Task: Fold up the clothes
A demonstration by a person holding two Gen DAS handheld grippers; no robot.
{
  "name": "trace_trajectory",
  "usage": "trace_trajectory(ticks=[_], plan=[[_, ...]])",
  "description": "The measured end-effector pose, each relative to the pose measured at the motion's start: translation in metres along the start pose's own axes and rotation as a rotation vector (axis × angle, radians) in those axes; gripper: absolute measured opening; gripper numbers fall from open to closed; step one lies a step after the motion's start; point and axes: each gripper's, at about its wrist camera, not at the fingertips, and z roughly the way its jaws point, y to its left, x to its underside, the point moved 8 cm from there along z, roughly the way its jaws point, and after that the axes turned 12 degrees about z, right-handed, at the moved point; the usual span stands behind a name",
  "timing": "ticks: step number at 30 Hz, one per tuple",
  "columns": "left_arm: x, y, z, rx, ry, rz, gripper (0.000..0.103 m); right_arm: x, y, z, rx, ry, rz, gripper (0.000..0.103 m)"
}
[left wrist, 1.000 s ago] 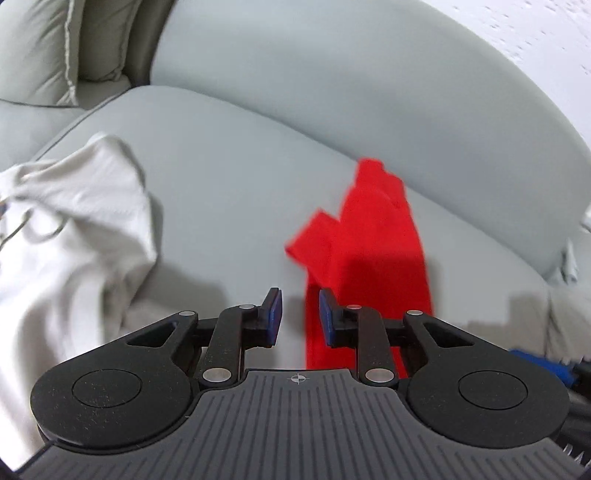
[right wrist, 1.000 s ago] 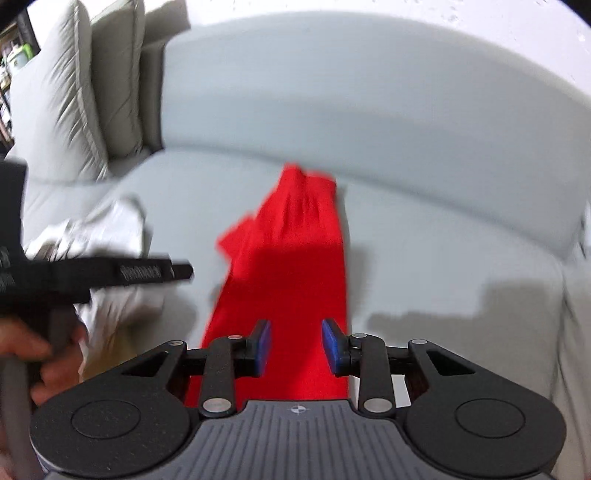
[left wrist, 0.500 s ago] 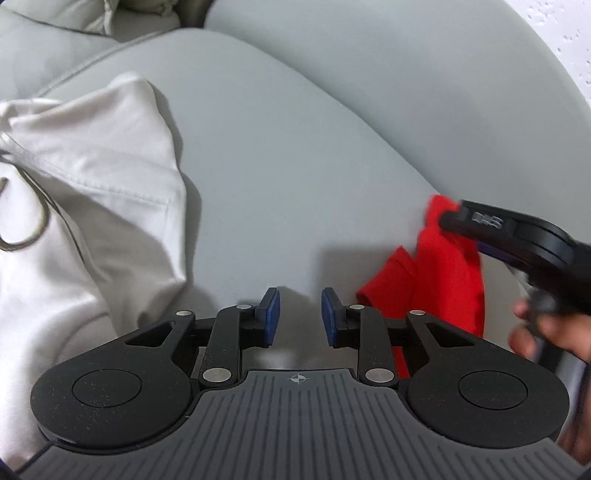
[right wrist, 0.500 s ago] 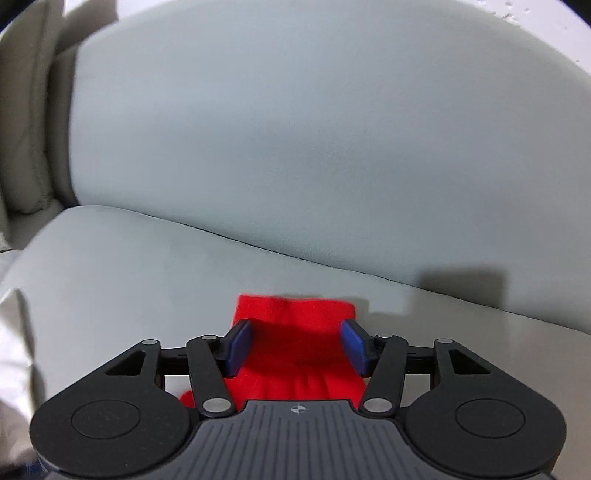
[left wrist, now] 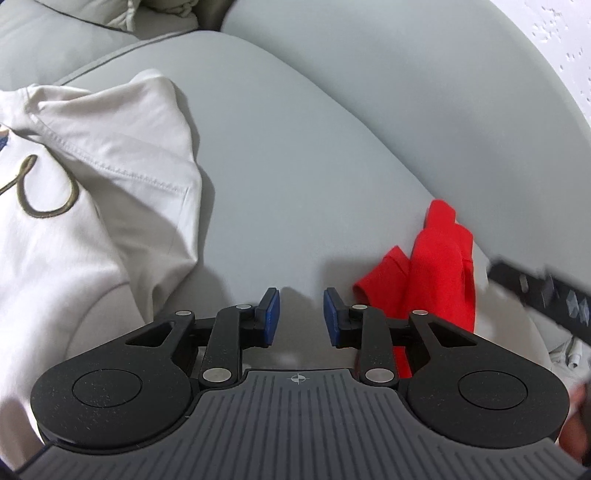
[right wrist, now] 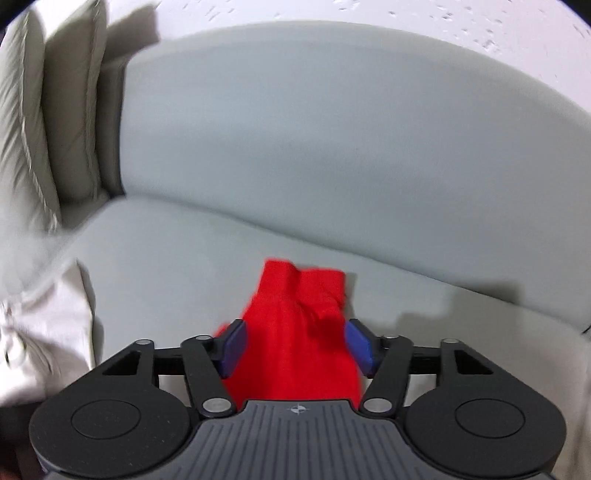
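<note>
The red garment (right wrist: 295, 332) lies lengthwise on the grey sofa seat (right wrist: 177, 266), its far end toward the backrest, between the right gripper's (right wrist: 295, 345) wide-open jaws, while the left gripper (left wrist: 300, 314) gapes empty beside it.

No legible text anywhere, olive looping script on white garment (left wrist: 74, 206) left of left gripper's fingers cut off and unreadable, pale marks on blurred black bar (left wrist: 546, 295) at far right too smeared to read

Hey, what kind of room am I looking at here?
Probably a living room at home: a grey sofa with cushions against a textured white wall, and clothes lying on the seat, a red garment and a white top.
</note>
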Motion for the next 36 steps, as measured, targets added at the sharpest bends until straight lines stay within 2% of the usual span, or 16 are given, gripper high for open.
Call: trace_trajectory(ticks=[2,6,9,10,11,12,13,17,20,25,27,29,30,32,33,36], plan=[[-0.004,0.007,0.001,-0.015,-0.003,-0.009,0.033,-0.007,0.006,0.032,0.013,0.013,0.005,0.066],[-0.010,0.014,0.010,-0.015,0.012,-0.049,0.033,-0.010,0.013,0.083,0.099,0.082,-0.019,0.070],[-0.011,0.014,0.015,-0.014,0.023,-0.052,0.033,-0.004,0.013,0.105,0.140,0.134,-0.050,0.076],[-0.010,0.013,0.016,-0.012,0.028,-0.044,0.033,-0.004,0.013,0.108,0.143,0.115,-0.050,0.072],[-0.010,0.013,0.016,-0.010,0.031,-0.038,0.033,-0.005,0.013,0.108,0.139,0.106,-0.046,0.058],[-0.009,0.013,0.014,-0.009,0.031,-0.038,0.033,-0.006,0.015,0.104,0.126,0.096,-0.037,0.027],[-0.009,0.015,0.012,-0.005,0.030,-0.041,0.033,-0.008,0.017,0.100,0.115,0.086,-0.030,0.010],[-0.012,0.017,0.011,-0.008,0.020,-0.059,0.033,-0.010,0.022,0.062,0.091,0.039,-0.061,0.011],[-0.011,0.016,0.008,-0.010,0.009,-0.054,0.033,0.002,0.023,0.011,0.043,0.027,-0.097,0.011],[-0.007,0.011,0.005,-0.017,0.001,-0.038,0.033,0.091,-0.007,-0.040,0.057,0.302,-0.094,0.011],[-0.006,0.009,0.004,-0.021,0.002,-0.031,0.033,0.125,-0.019,-0.060,0.064,0.407,-0.094,0.015],[-0.006,0.007,0.005,-0.027,0.004,-0.020,0.033,0.141,-0.025,-0.060,0.075,0.438,-0.117,0.021],[-0.007,0.007,0.004,-0.029,0.003,-0.020,0.033,0.134,-0.022,-0.067,0.063,0.389,-0.114,0.030],[-0.007,0.005,0.005,-0.036,0.002,-0.019,0.034,0.113,-0.011,-0.079,0.016,0.282,-0.101,0.041],[-0.007,0.005,0.006,-0.040,0.003,-0.017,0.034,0.100,-0.004,-0.083,-0.014,0.230,-0.092,0.043],[-0.008,0.003,0.009,-0.044,0.007,-0.020,0.034,0.080,0.009,-0.070,-0.030,0.188,-0.079,0.041]])
